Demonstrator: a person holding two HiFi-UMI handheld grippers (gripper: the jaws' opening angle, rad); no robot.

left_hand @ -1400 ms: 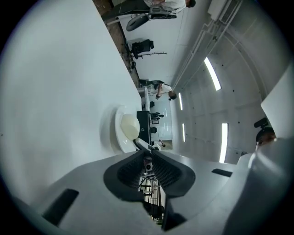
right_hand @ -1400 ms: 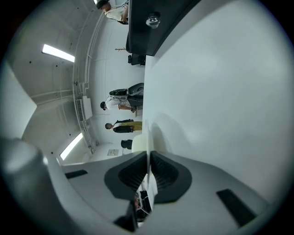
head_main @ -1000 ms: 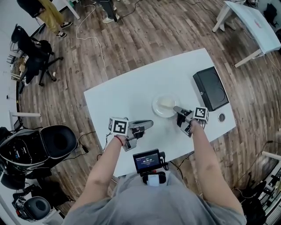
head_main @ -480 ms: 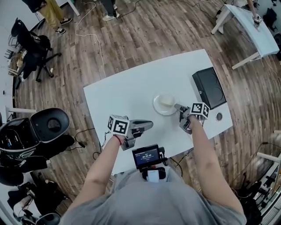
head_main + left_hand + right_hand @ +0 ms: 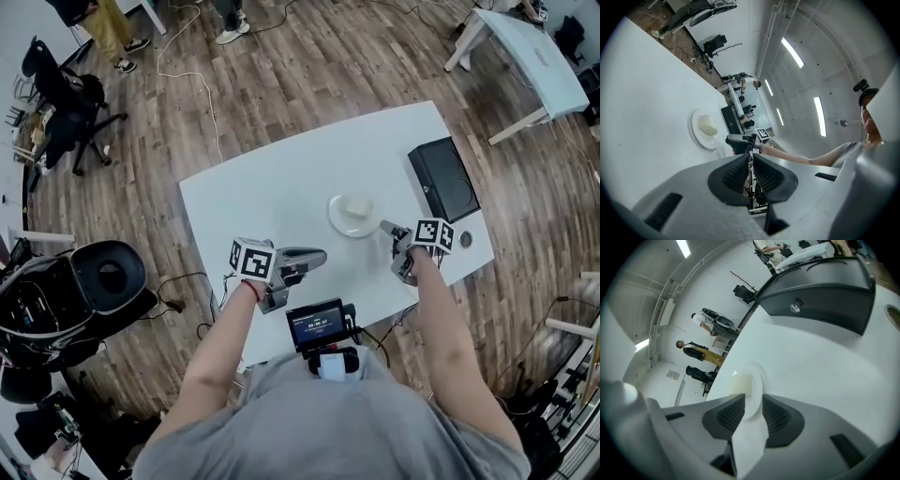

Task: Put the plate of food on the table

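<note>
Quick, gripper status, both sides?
Left gripper: shut, empty.
Right gripper: open, plate just ahead of it, resting on the table.

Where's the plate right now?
The plate sits on the white table, right of centre in the head view, left of the black box and just ahead of the right gripper.

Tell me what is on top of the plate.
One pale cream lump of food sits on the white plate. The plate surface under it is hidden.

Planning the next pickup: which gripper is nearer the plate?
Right. The right gripper sits just off the plate's right rim; the left gripper is farther, toward the person.
</note>
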